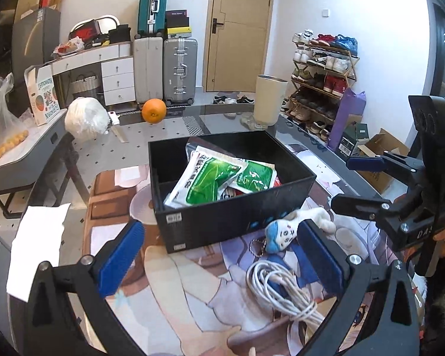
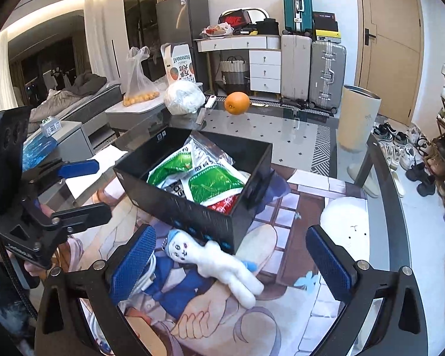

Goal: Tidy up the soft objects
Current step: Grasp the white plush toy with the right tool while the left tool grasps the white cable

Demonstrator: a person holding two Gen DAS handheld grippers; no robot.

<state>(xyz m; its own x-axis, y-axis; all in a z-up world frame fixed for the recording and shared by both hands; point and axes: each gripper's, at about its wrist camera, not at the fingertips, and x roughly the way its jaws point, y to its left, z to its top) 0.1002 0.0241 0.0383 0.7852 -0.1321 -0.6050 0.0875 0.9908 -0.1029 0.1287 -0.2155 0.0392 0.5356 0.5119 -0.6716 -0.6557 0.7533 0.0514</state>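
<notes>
- Left gripper (image 1: 219, 255) hovers with fingers spread wide above a coiled white cable (image 1: 284, 287).
- Right gripper (image 2: 231, 264), equally spread, frames a white plush doll (image 2: 219, 262) lying on the printed mat (image 2: 296, 207) just beside the black storage box (image 2: 192, 213) holding green packets (image 2: 213, 184).

- The box (image 1: 231, 207) sits on the mat (image 1: 187, 296) on the table (image 2: 281, 124).
- The snack bags (image 1: 222, 178) lie inside the box.
- The doll (image 2: 216, 264) lies on the mat just in front of the box, close to its wall.
- The bundle of cable (image 1: 284, 290) lies on the mat, next to the doll's head.
- The orange (image 1: 154, 111) sits on the table far behind the box.
- The sheet of paper (image 1: 38, 246) lies to the left of the box.
</notes>
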